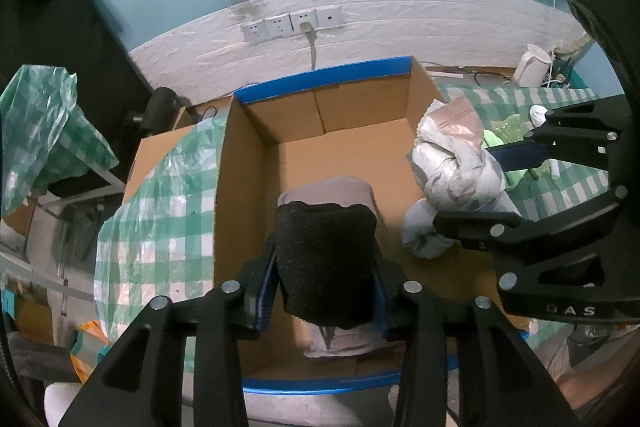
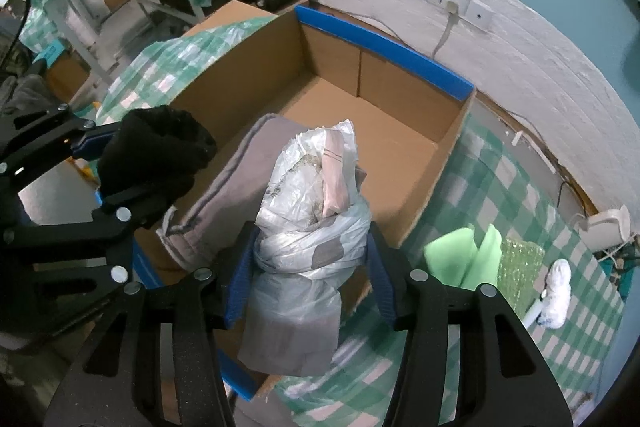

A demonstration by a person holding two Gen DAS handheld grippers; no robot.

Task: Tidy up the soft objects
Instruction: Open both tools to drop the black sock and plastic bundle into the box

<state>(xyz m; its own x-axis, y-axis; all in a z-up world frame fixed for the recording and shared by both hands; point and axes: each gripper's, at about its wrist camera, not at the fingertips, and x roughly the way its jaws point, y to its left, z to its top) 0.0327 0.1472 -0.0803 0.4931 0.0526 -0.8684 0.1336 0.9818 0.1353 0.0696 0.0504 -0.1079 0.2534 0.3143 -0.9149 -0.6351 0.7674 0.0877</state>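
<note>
My left gripper [image 1: 326,279] is shut on a black knit cloth [image 1: 328,259] and holds it above the near part of an open cardboard box [image 1: 344,155] with blue edges. A folded grey cloth [image 2: 236,183] lies in the box under it. My right gripper [image 2: 306,271] is shut on a clear plastic bag of soft items [image 2: 312,227], held over the box's right wall. The bag also shows in the left wrist view [image 1: 452,171], and the black cloth in the right wrist view [image 2: 156,151].
A green checked tablecloth [image 2: 520,195] covers the table. On it right of the box lie green foam [image 2: 464,259], bubble wrap [image 2: 520,267], a white bundle [image 2: 558,291] and a white kettle [image 2: 608,227]. Wall sockets [image 1: 292,25] sit behind the box.
</note>
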